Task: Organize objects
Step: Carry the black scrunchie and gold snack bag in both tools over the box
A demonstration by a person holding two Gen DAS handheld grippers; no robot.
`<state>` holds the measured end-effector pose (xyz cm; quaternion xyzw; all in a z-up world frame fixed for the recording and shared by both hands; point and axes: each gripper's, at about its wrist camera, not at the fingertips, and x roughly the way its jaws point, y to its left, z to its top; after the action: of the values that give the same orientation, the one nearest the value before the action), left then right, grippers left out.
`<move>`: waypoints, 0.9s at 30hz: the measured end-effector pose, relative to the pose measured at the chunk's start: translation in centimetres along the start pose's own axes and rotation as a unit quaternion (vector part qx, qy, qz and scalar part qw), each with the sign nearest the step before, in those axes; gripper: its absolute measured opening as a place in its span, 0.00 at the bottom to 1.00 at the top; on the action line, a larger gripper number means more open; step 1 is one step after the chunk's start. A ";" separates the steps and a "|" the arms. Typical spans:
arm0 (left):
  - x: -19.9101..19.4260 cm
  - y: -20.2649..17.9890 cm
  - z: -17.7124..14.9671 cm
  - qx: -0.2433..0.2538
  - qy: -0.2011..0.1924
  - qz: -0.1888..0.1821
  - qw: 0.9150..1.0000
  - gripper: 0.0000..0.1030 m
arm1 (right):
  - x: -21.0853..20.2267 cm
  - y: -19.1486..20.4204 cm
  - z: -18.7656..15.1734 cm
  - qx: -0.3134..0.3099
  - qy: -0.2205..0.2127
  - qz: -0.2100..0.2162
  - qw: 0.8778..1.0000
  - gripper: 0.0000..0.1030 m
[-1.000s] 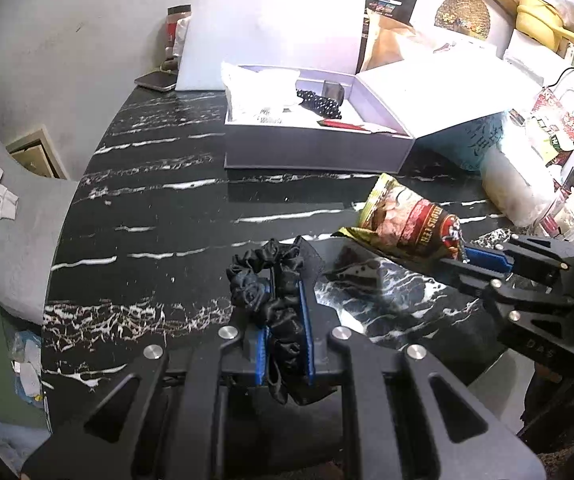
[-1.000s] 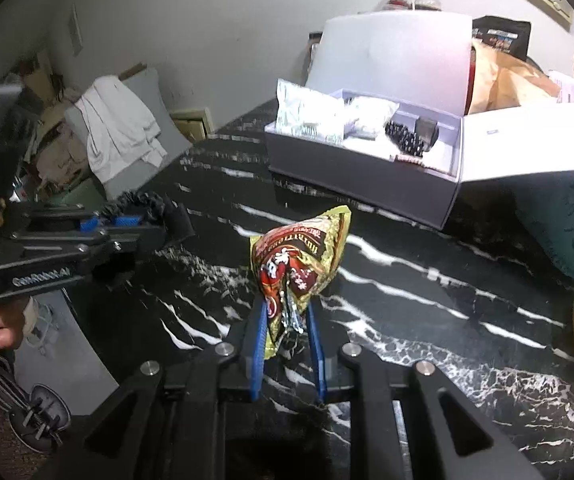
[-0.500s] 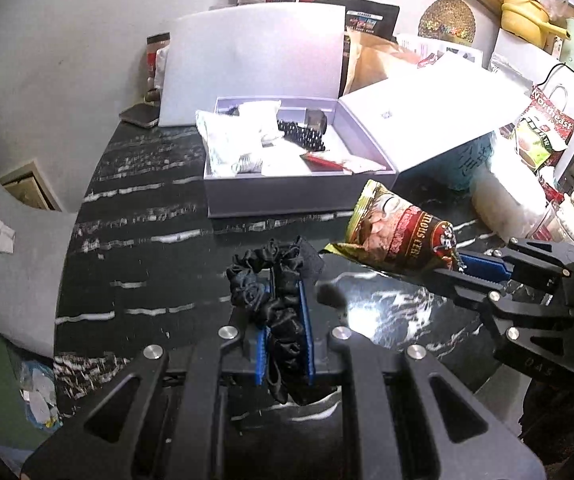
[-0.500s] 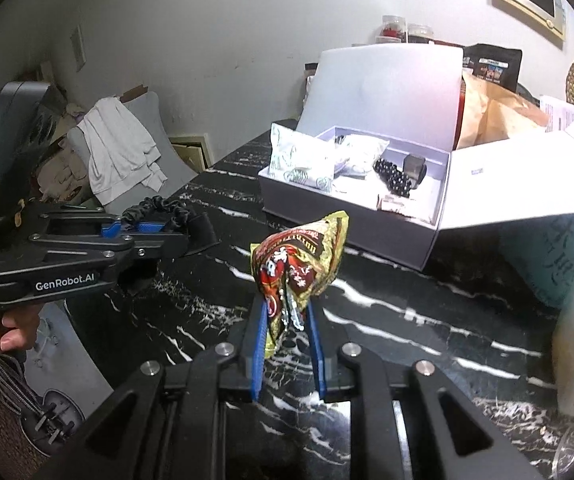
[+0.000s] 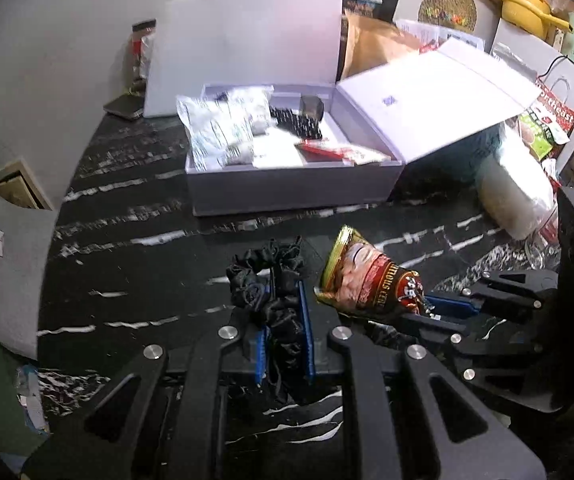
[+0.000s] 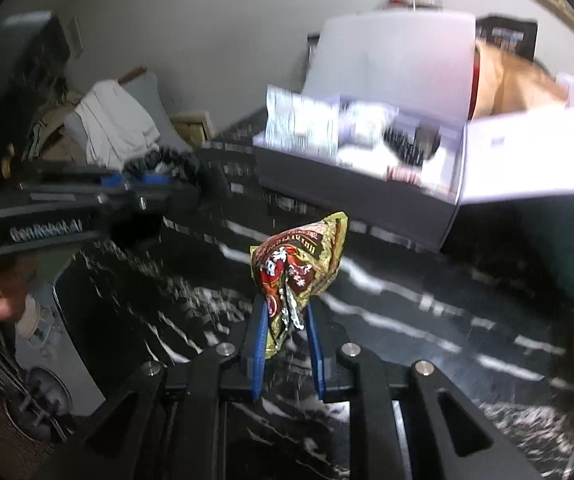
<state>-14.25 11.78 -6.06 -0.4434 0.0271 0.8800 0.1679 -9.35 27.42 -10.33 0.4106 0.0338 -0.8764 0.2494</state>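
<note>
While both your tools pinch their loads, the open white box (image 5: 295,188) waits at upper centre.
Your left tool (image 5: 285,344) grips a crumpled black scrunchie (image 5: 265,280); your right tool (image 6: 285,344) clamps a glossy red-and-gold snack packet (image 6: 299,264), mid-frame above the marbled desk (image 5: 135,248).

A black scrunchie (image 5: 265,280) sits between blue pads (image 5: 305,332), while a red, brown and gold snack packet (image 6: 301,258) hangs over a black tabletop (image 5: 127,216) veined with white. At the far side stands a pale lilac-white box (image 5: 291,188); far right, a yellow pot (image 5: 525,4).
</note>
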 end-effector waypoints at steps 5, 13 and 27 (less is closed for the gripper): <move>1.9 0.1 -1.4 -0.008 0.019 -0.011 1.000 0.13 | 0.3 0.0 -0.9 0.001 -0.015 -0.004 1.000 0.19; 3.0 0.7 -2.0 -0.014 0.030 -0.011 0.999 0.13 | 1.6 -0.2 0.1 -0.011 -0.007 -0.036 0.999 0.50; 1.9 1.7 -1.5 -0.018 0.021 -0.005 1.000 0.13 | 2.4 -0.1 1.4 -0.003 0.007 -0.014 1.000 0.27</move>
<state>-14.67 10.38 -8.63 -0.4650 0.0125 0.8700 0.1636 -11.63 26.14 -11.16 0.4151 0.0442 -0.8769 0.2382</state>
